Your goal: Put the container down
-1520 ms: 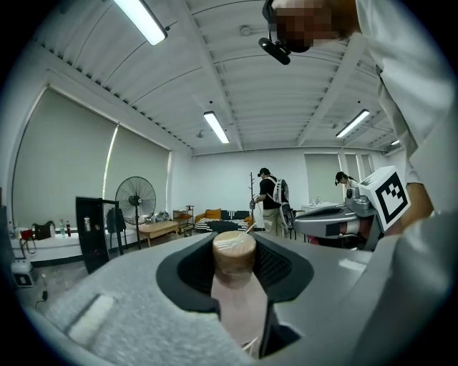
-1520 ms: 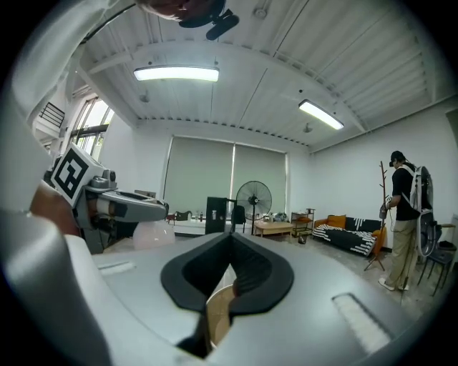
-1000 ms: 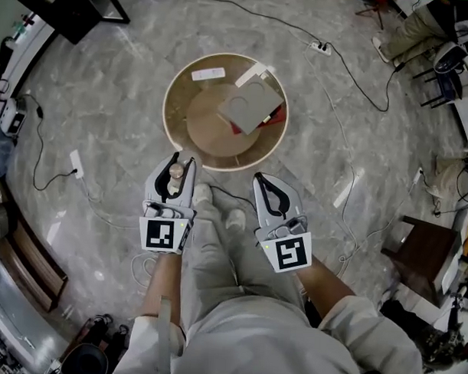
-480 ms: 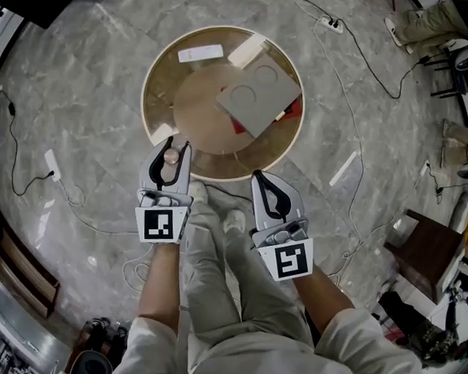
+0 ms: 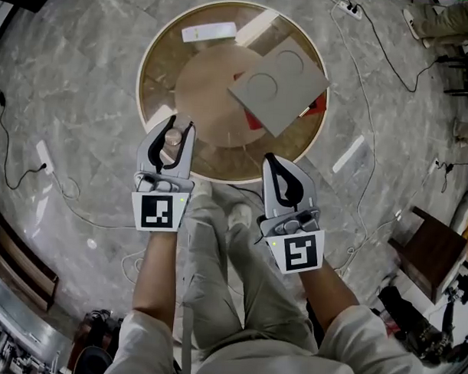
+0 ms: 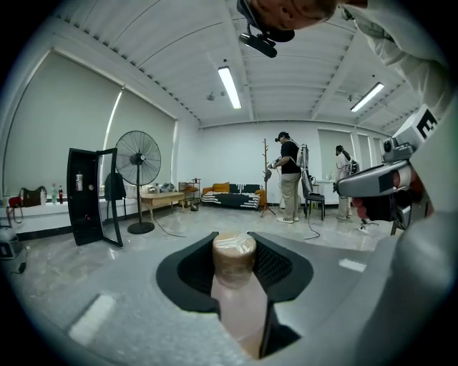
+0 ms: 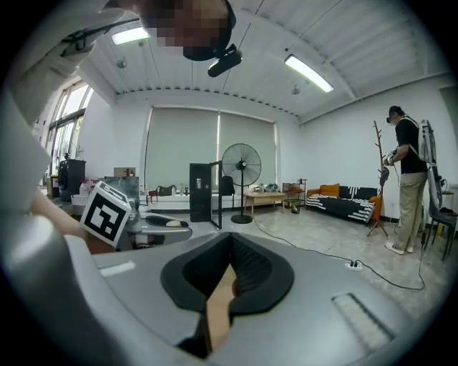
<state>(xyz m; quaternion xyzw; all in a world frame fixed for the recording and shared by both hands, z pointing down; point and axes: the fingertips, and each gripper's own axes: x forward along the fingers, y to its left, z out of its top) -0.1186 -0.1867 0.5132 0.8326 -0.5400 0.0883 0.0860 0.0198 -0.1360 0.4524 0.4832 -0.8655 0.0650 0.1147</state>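
Hovering over marble floor (image 5: 77, 77) by round table (image 5: 157, 72), left fingers (image 5: 149, 145) grip the container (image 5: 173, 136); right fingers (image 5: 301, 191) closed.

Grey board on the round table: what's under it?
A red thing pokes out from under the grey board at its near edge and right corner, on the round table. The rest of it is hidden by the board.

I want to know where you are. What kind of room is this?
Probably a big workroom or lab: a tall black pedestal fan, a black power cable trailing across the grey stone floor, and long ceiling strip lights.
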